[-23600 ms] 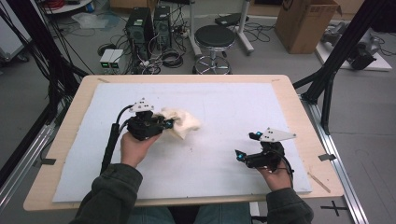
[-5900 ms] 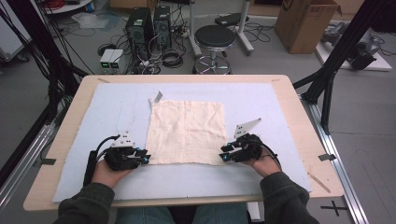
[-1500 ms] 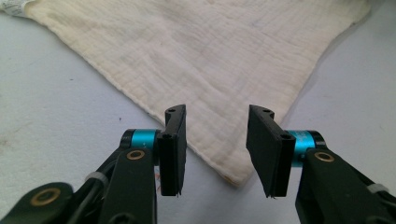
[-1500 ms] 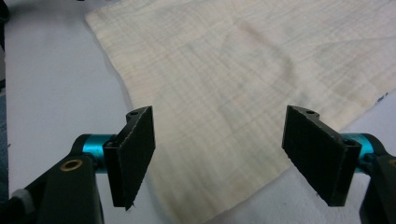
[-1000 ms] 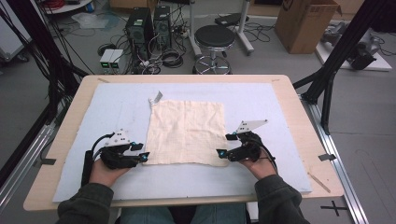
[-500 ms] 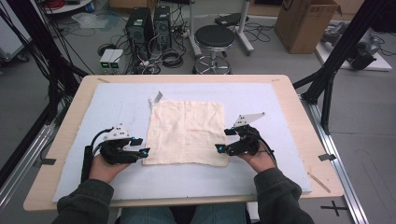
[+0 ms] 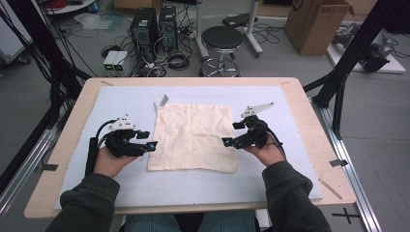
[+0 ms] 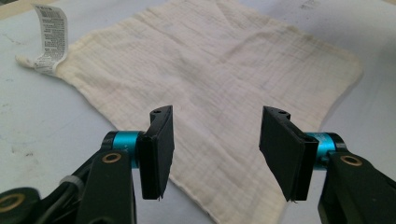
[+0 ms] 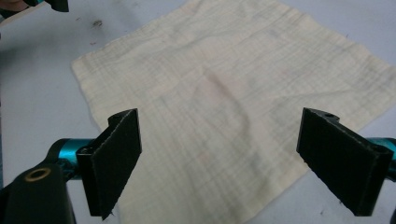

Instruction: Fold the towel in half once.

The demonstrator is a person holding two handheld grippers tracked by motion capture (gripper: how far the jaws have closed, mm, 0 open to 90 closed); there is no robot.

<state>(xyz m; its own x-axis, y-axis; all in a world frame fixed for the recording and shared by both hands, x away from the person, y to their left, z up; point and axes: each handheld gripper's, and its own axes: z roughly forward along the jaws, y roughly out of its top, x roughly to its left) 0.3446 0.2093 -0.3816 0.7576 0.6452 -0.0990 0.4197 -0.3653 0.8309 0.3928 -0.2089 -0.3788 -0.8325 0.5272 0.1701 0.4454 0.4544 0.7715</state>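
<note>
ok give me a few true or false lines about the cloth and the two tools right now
1. The cloth lies spread flat on the table. True.
2. The left tool is clamped on the cloth. False: its jaws stand open with nothing between them.
3. A white label sits at a far corner of the cloth. True.
4. The right tool holds a crumpled cloth in the air. False: it is open beside the cloth's right edge.

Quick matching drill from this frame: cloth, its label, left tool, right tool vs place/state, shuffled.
Things:
1 muslin cloth
2 care label
3 left tool
4 right tool

Places or states:
A jaws open, at the cloth's right edge
B spread flat on the white mat
C sticks out at the cloth's far left corner
D jaws open, at the cloth's left edge

Pairs: 1-B, 2-C, 3-D, 4-A
</note>
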